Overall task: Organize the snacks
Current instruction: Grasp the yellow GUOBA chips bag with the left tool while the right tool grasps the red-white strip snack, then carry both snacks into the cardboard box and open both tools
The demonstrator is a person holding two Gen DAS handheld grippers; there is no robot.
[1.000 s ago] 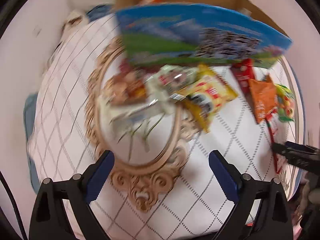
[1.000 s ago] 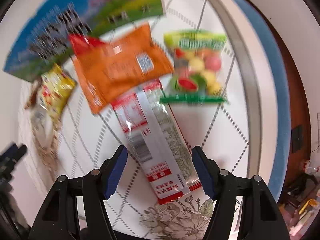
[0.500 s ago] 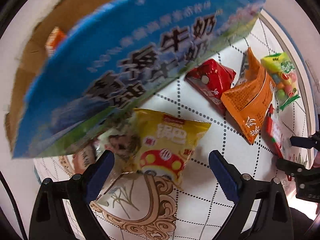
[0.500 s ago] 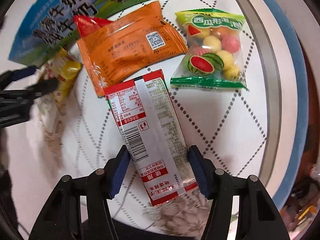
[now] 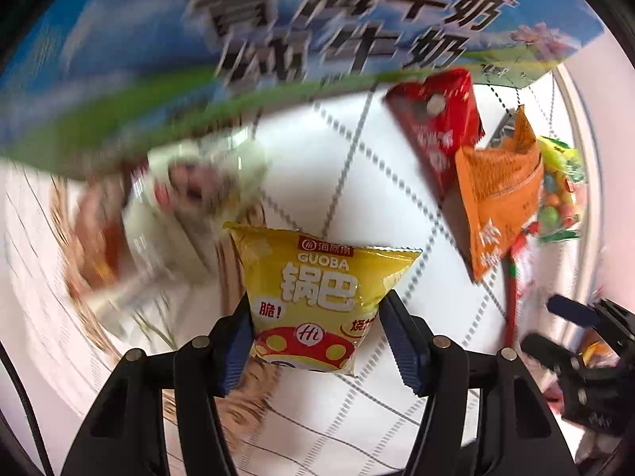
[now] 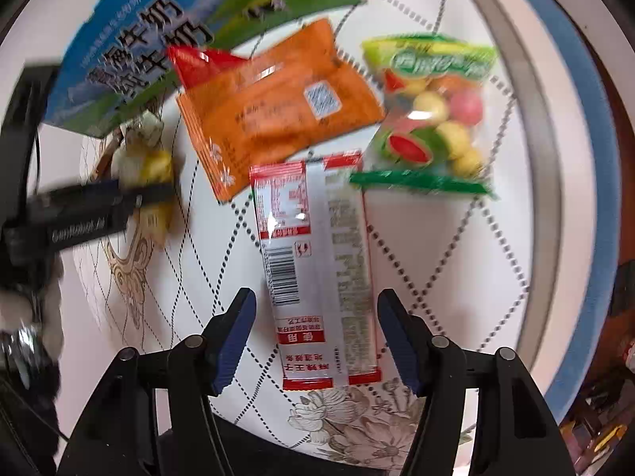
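My left gripper [image 5: 317, 337] is shut on the yellow Guoba snack bag [image 5: 317, 293]; its blue pads press both sides of the bag, which seems a little above the table. The same bag [image 6: 154, 166] and left gripper [image 6: 119, 198] show at the left of the right wrist view. My right gripper [image 6: 315, 333] is open, its jaws standing on either side of the long red-and-silver packet [image 6: 317, 261] that lies flat, without touching it. An orange packet [image 6: 278, 111], a red packet [image 5: 436, 119] and a green fruit-candy bag [image 6: 432, 119] lie beyond.
A large blue-and-green milk carton box [image 5: 278, 39] stands behind the snacks. A blurred pale snack packet [image 5: 190, 198] lies left of the yellow bag. The round table's rim [image 6: 555, 158] curves at the right, with a white patterned cloth [image 6: 436, 246].
My left gripper has closed in on the yellow bag and gripped it. My right gripper has stayed over the long packet and opened a little wider.
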